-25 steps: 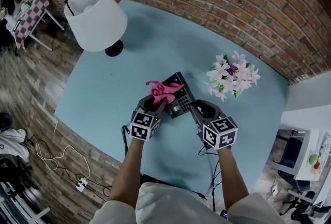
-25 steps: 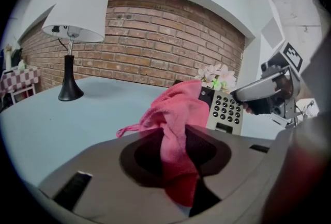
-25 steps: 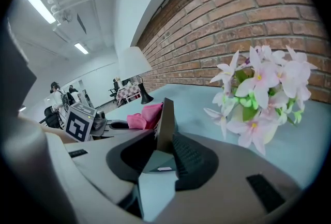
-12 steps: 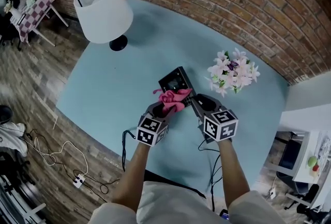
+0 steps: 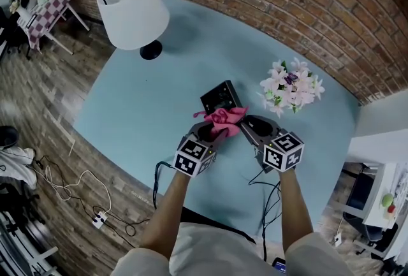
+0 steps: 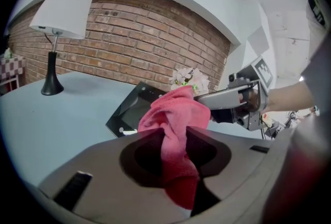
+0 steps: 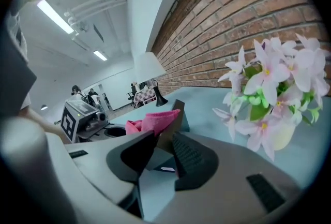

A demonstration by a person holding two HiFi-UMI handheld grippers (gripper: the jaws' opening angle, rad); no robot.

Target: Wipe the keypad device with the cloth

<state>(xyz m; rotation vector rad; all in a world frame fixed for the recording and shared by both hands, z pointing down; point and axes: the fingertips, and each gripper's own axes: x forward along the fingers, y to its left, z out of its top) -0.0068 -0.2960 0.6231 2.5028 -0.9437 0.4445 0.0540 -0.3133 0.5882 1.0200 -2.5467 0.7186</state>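
Note:
The dark keypad device (image 5: 218,96) lies tilted on the pale blue table (image 5: 140,109), its screen end showing. A pink cloth (image 5: 223,118) covers its near end. My left gripper (image 5: 209,132) is shut on the cloth (image 6: 176,119), which bunches out past the jaws onto the device (image 6: 129,112). My right gripper (image 5: 250,123) comes in from the right. Its jaws (image 7: 165,153) are closed on the device's near edge (image 7: 177,114), with the cloth (image 7: 155,119) just beyond. The left gripper (image 7: 83,117) shows at the left of the right gripper view.
A bunch of pink-white flowers (image 5: 290,90) stands close to the right of the device. A white-shaded lamp (image 5: 132,10) is at the table's far left. A brick wall runs behind. Cables hang off the near edge.
The cloth has slid from the device's far left part down to its near end, uncovering the screen and covering the keys. The right gripper has kept its place at the device.

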